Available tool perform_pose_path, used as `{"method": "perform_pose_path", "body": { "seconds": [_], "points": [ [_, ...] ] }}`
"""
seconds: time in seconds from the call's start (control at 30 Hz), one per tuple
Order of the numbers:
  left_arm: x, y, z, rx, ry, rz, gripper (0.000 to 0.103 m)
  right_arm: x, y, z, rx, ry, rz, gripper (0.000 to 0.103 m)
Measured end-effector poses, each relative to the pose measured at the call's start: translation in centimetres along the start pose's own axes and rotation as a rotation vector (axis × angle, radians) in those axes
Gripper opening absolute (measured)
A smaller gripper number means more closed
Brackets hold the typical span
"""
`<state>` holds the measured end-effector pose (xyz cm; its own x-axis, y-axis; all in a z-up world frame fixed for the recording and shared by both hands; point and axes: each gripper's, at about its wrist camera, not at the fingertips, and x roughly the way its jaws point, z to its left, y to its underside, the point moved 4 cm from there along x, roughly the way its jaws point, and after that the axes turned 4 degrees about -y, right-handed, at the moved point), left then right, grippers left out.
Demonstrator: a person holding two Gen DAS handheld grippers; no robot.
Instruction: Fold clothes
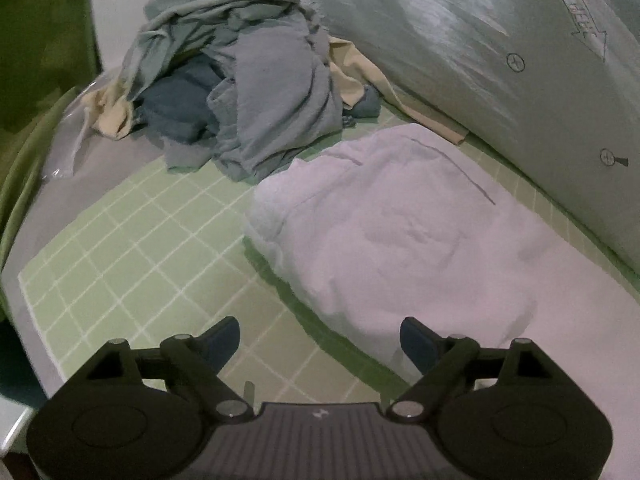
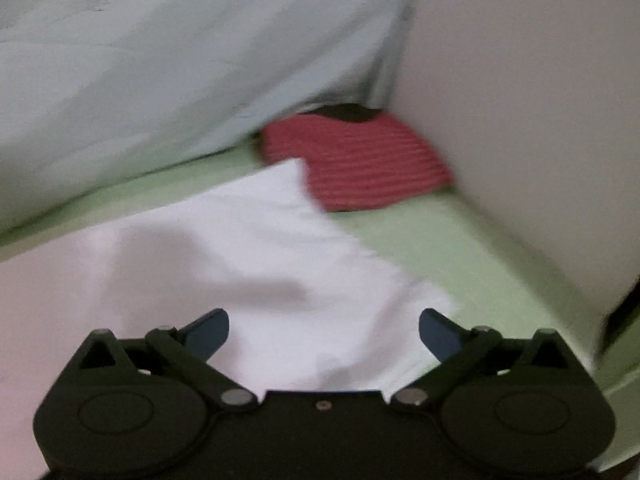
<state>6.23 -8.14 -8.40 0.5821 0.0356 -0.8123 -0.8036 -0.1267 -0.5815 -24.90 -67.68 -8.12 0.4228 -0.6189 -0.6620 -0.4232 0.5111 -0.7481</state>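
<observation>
The white garment (image 1: 400, 240) is spread on the green checked sheet (image 1: 132, 264), its near edge under both grippers. The left gripper (image 1: 320, 338) and right gripper (image 2: 324, 330) are held wide apart, gripping nothing. Bare sheet is seen left of the garment, before the clothes pile (image 1: 248, 92).

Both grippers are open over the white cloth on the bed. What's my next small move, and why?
Probably lower the right gripper and close on the white cloth's near corner. Its fingers straddle that edge with nothing in them, and the left gripper also hangs open, at the cloth's opposite edge. The cloth lies flat on the green sheet, apparently ready for folding.
</observation>
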Motion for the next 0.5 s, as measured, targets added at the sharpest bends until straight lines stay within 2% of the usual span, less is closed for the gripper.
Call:
{"method": "perform_pose_path", "body": {
  "seconds": [0.07, 0.23, 0.33, 0.5],
  "points": [
    [0.9, -0.6, 0.1, 0.016, 0.016, 0.011, 0.089, -0.2, 0.6, 2.4, -0.001, -0.053, 0.033, 0.103],
    [3.4, -2.2, 0.5, 0.067, 0.048, 0.023, 0.092, -0.8, 2.6, 8.1, -0.059, -0.102, 0.084, 0.103],
    [5.2, -3.0, 0.9, 0.085, 0.065, 0.043, 0.093, -0.9, 4.2, 10.4, -0.020, -0.141, 0.132, 0.103],
    [7.0, -4.3, 1.3, 0.086, 0.096, 0.066, 0.093, 0.3, 6.1, 12.2, 0.077, -0.126, 0.212, 0.103]
  ]
}}
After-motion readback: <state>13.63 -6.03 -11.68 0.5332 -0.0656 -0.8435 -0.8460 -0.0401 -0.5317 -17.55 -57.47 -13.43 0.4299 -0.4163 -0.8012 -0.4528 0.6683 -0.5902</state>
